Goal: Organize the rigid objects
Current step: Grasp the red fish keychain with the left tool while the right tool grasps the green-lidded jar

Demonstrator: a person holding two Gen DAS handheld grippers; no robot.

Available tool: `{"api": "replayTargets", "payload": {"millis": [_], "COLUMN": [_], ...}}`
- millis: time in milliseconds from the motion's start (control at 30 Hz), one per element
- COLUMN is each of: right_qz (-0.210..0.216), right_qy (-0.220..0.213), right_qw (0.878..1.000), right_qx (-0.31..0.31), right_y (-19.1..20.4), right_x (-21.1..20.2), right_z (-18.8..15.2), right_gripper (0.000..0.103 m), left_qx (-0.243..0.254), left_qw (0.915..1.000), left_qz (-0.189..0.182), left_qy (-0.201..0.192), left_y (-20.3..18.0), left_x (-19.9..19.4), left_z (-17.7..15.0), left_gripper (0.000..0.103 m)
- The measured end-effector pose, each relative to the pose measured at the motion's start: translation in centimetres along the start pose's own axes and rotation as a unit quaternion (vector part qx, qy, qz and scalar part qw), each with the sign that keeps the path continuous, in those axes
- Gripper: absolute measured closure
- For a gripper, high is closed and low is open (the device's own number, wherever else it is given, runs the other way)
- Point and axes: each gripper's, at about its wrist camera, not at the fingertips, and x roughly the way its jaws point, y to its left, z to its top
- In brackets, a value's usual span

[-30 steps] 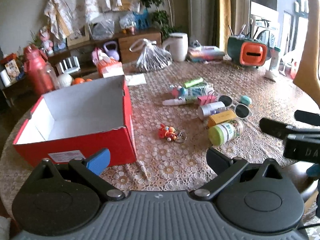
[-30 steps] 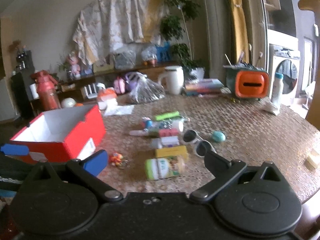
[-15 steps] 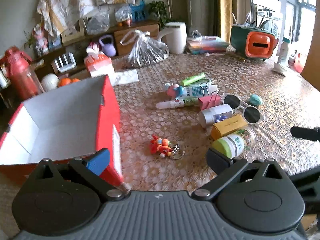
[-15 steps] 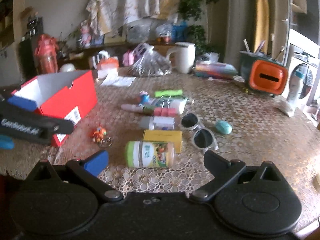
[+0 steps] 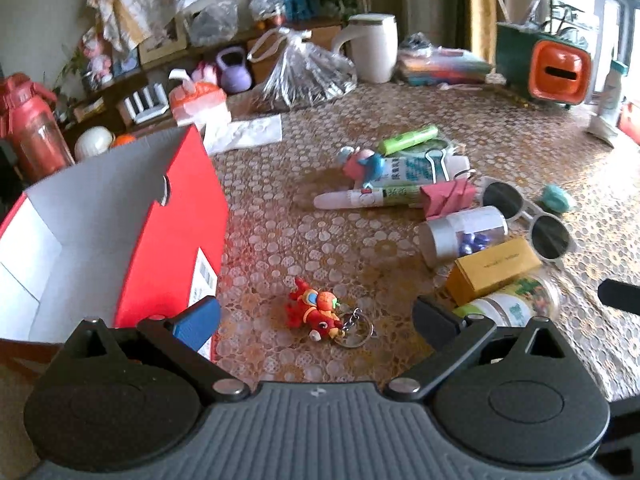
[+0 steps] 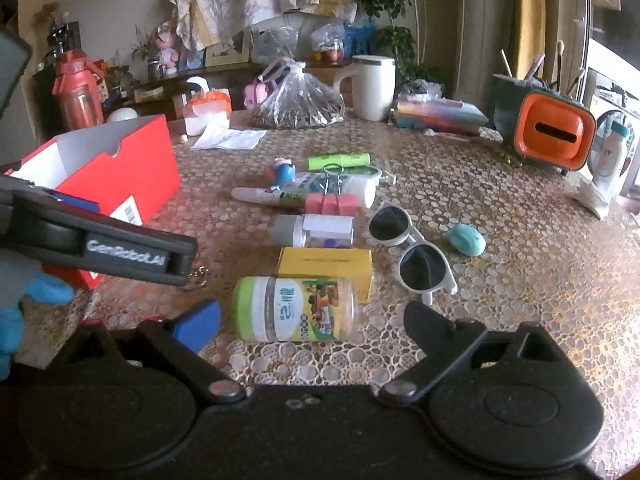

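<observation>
Both your grippers have dropped nearer the table (image 5: 400, 104) since a second ago; your right gripper (image 6: 312, 316) has just been narrowing slightly yet stands wide, gripping nothing, with the jar (image 6: 296, 308) lying on its side just ahead between the fingers, untouched; your left gripper (image 5: 316, 316) gapes empty above the keychain (image 5: 316, 314); the red box (image 5: 132, 236) sits open beside it, left.

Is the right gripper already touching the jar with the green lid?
Apart. In the right wrist view the right gripper stands open, its jaws having just narrowed a little, with the green-lidded jar lying between and ahead of them; table shows beside each fingertip.
</observation>
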Motion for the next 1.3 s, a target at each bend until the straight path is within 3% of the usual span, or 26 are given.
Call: {"api": "replayTargets", "payload": {"millis": [233, 400, 767, 1000, 1133, 1233, 1300], "right_qz": [0.004, 0.012, 0.022, 0.026, 0.026, 0.024, 0.024], "right_qy": [0.011, 0.015, 0.012, 0.014, 0.016, 0.018, 0.018], "right_qw": [1.0, 1.0, 0.999, 0.999, 0.999, 0.999, 0.999], "right_qx": [0.006, 0.013, 0.021, 0.017, 0.017, 0.017, 0.017], "right_y": [-0.2, -0.2, -0.3, 0.2, 0.2, 0.2, 0.2], "right_x": [1.6, 2.1, 2.5, 2.8, 3.0, 3.1, 3.1], "right_z": [0.0, -0.2, 0.1, 0.1, 0.1, 0.0, 0.0], "right_gripper": [0.011, 0.013, 0.015, 0.017, 0.02, 0.021, 0.022], "left_qx": [0.009, -0.021, -0.13, -0.134, -0.137, -0.136, -0.135], "left_qw": [0.9998, 0.9991, 0.9897, 0.9894, 0.9891, 0.9893, 0.9895], "left_qz": [0.016, 0.027, -0.005, -0.007, -0.005, 0.0, -0.002], "left_qy": [0.01, 0.023, 0.06, 0.055, 0.053, 0.052, 0.051], "left_y": [-1.0, -0.6, 1.9, 2.3, 2.7, 2.9, 3.0], "left_x": [1.7, 2.8, 5.0, 5.4, 5.5, 5.5, 5.5], "left_z": [-0.6, -1.0, -0.8, -0.3, -0.2, -0.2, -0.3], "left_gripper": [0.001, 0.01, 0.036, 0.04, 0.049, 0.064, 0.065]}}
